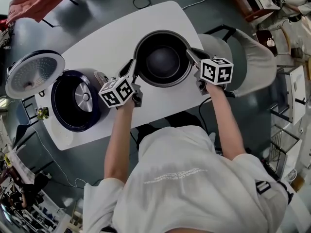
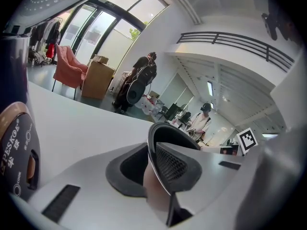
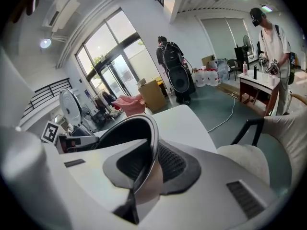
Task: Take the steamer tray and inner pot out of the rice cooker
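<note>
The dark inner pot (image 1: 163,59) stands upright on the white table (image 1: 112,38), out of the cooker. My left gripper (image 1: 133,68) is shut on the pot's left rim (image 2: 152,140), which runs between its pads. On the opposite side, my right gripper (image 1: 191,56) is shut on the right rim (image 3: 152,128). The dark blue rice cooker (image 1: 77,101) sits at the table's left end with its lid (image 1: 34,74) swung open and its cavity showing. Its front panel (image 2: 19,147) fills the left edge of the left gripper view.
A grey padded chair (image 1: 252,62) stands just right of the table, close to my right arm. A pink cloth (image 1: 34,1) and cables (image 1: 141,1) lie on the floor beyond. People stand far off in the room (image 3: 268,37).
</note>
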Demonstrator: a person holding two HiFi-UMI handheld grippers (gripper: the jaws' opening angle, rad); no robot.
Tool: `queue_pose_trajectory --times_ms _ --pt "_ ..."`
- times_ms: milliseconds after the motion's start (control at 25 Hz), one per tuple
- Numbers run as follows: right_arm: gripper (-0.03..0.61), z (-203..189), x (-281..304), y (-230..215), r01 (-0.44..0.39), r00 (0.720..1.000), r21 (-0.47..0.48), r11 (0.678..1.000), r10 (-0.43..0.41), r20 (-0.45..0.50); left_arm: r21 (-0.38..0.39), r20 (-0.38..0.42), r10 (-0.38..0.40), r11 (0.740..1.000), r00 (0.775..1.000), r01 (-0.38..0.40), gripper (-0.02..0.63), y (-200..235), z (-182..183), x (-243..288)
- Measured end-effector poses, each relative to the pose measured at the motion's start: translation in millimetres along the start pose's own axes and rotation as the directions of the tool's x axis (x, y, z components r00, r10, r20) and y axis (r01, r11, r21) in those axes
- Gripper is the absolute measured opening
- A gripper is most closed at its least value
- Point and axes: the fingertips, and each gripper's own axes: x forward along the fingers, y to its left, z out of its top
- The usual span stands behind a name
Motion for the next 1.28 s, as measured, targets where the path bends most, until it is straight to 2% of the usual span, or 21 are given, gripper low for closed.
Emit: queue_pose_trajectory --times_ms 280,480,600,720,960,1160,1280 --pt "0.103 -1.7 -6.1 -3.2 0.011 1.0 -0.058 0.998 -0.01 0.021 0.026 -0.007 0.007 1.0 1.0 -0.007 0.093 -2.3 -2.8 -6.0" --pt "0.123 -3.1 -23.8 -2.1 0.035 0.997 -0.033 0.999 -0.033 0.065 0.051 -0.016 0.014 0.999 1.0 -0.013 0.107 0.9 -3.4 -19.4" --pt "0.123 -0.3 -45.6 -4.7 0.075 0.991 0.0 0.997 -0.075 0.113 0.115 -0.021 0.021 0.993 1.0 -0.018 0.107 -4.1 -4.1 -31.1" --pt "0.12 11.0 -69.7 -0.1 0.114 0.979 -0.012 0.993 -0.11 0.171 0.186 0.002 0.009 0.983 1.0 -0.01 0.107 -13.3 5.3 -47.0" --pt "0.117 37.8 -94.5 52.2 0.144 0.962 -0.155 0.977 -0.102 0.252 0.188 0.07 -0.074 0.98 0.995 0.06 0.104 -22.2 35.8 -86.2" --pt "0.102 50.4 -107.2 109.7 0.168 0.95 -0.282 0.945 -0.078 0.304 0.249 0.122 -0.154 0.961 0.98 0.12 0.095 -36.6 67.7 -125.6" --pt "0.097 51.7 -108.3 144.0 0.153 0.949 -0.338 0.929 -0.042 0.314 0.3 0.157 -0.177 0.946 0.972 0.124 0.089 -40.3 87.8 -154.4"
